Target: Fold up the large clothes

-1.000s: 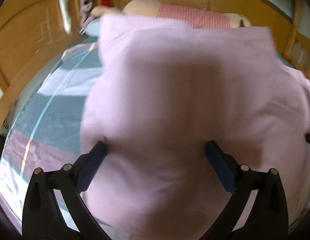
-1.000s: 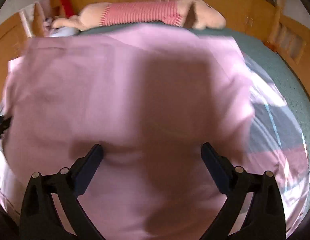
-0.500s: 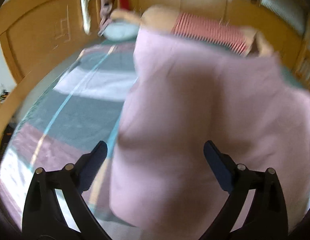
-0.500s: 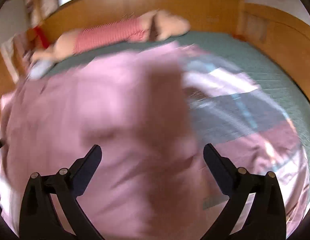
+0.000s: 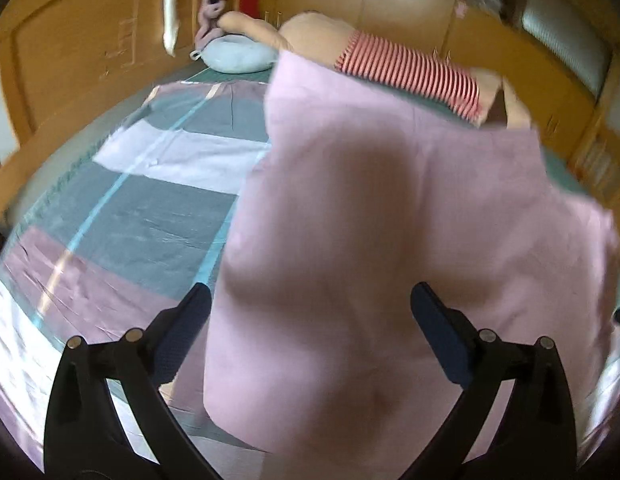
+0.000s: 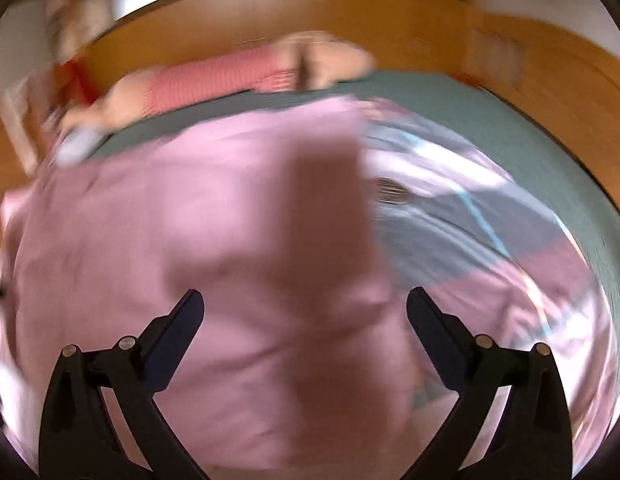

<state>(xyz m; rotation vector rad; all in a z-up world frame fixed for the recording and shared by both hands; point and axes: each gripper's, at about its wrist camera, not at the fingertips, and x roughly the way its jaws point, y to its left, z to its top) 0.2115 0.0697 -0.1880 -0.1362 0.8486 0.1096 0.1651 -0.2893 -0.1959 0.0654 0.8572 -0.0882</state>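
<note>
A large pink garment lies spread on the bed; it also fills the right wrist view. My left gripper is open above the garment's left part, fingers wide apart and holding nothing. My right gripper is open above the garment's right part, also holding nothing. The garment's left edge runs down the middle of the left wrist view, its right edge down the middle of the right wrist view. The right wrist view is blurred by motion.
The bed has a striped pink, grey and white sheet over a green cover. A long plush toy in a red striped shirt and a pale blue pillow lie at the headboard. Wooden panels surround the bed.
Both grippers have swung outward: the left view now shows more bare sheet on the left, the right view more on the right. The garment stays on the bed. Both stay open.
</note>
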